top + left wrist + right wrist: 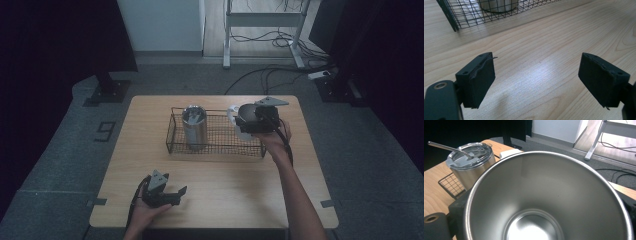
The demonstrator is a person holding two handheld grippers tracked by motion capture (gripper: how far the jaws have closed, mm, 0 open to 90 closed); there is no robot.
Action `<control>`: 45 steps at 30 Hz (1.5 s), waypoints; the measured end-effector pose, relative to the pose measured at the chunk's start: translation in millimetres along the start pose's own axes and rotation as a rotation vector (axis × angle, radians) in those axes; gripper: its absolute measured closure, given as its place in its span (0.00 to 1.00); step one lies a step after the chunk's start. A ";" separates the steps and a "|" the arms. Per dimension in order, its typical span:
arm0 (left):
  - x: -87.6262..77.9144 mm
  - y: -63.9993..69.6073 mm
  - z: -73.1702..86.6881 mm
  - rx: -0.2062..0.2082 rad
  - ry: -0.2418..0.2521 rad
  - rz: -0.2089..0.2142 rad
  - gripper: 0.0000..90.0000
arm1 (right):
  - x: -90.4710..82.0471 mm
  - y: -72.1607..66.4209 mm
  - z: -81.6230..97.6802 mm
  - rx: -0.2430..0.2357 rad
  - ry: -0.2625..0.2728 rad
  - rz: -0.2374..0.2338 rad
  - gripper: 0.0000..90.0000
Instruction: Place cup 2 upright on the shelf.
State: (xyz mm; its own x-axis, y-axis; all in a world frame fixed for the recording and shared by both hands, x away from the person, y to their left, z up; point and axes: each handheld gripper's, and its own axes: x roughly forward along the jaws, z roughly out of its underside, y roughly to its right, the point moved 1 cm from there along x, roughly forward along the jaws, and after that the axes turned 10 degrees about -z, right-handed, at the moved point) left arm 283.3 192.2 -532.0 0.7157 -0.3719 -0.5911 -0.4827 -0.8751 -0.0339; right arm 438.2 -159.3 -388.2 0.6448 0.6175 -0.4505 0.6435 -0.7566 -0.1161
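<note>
Cup (549,195) hides right gripper's (239,121) fingers; handle half-covered.

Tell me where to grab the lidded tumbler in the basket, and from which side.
Grip the tumbler by its round steel wall, below the lid and above the basket rim, jaws level. It stands upright, and the lid and the leaning straw would likely spoil a grasp from above. Come from the near left with the open left gripper.
</note>
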 end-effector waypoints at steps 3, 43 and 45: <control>-0.2 -0.4 -0.1 0.000 0.000 0.000 0.16 | 1.8 2.5 -0.1 0.001 -0.003 0.004 0.06; -0.5 -3.7 1.7 -0.001 -0.003 -0.008 0.16 | 49.0 36.4 17.0 0.046 -0.079 0.043 0.06; -0.6 -3.7 1.7 -0.001 -0.004 -0.007 0.16 | 50.5 37.5 19.5 0.052 -0.082 0.043 0.06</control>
State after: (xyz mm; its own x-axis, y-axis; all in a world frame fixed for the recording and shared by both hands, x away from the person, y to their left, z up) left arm 283.8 196.2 -532.9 0.7174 -0.3644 -0.5938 -0.4769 -0.8782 -0.0374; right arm 486.8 -160.7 -432.6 0.6340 0.5665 -0.5264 0.5924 -0.7933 -0.1403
